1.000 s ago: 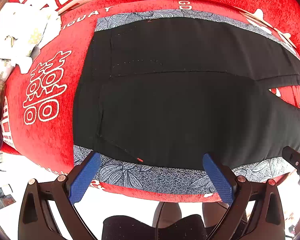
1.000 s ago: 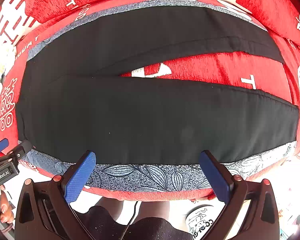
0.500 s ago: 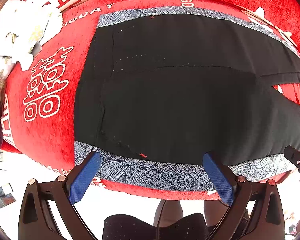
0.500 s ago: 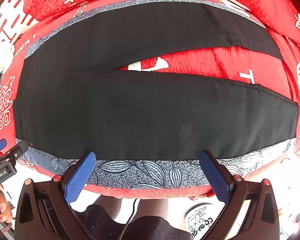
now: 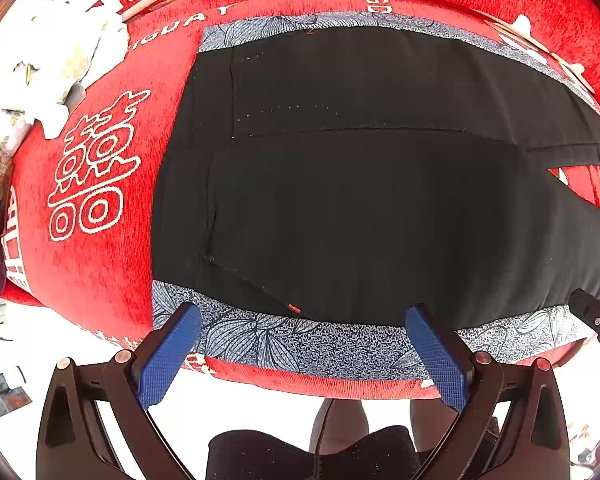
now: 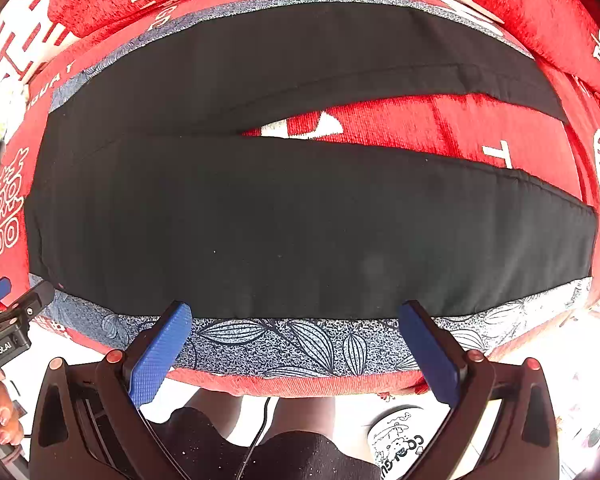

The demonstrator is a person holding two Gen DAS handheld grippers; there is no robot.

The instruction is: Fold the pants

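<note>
Black pants [image 5: 360,200] are lying flat and spread across a blue-grey leaf-print cloth [image 5: 300,340] that is covering a red plush blanket [image 5: 100,280] with white characters. The fabric is showing a smooth, matte weave, with faint stitched seams and a small red tag near the near hem by the waist. The left wrist view is showing the waist end, squared off at the left, with a pile of white crumpled fabric [image 5: 48,64] sitting well apart at the far left. The right wrist view is showing the pants [image 6: 300,220] at fuller length, the two legs parting into a narrow wedge where red blanket [image 6: 420,128] is showing between them, and the leg ends lying at the right. The leaf-print cloth [image 6: 300,344] is running as a strip along the near edge, just beyond the fingertips. The left gripper [image 5: 300,344] is hovering with its ribbed blue pads wide apart, holding nothing, near the pants' near edge. The right gripper [image 6: 296,344] is likewise spread wide and gripping nothing, just short of the near leg's edge.
</note>
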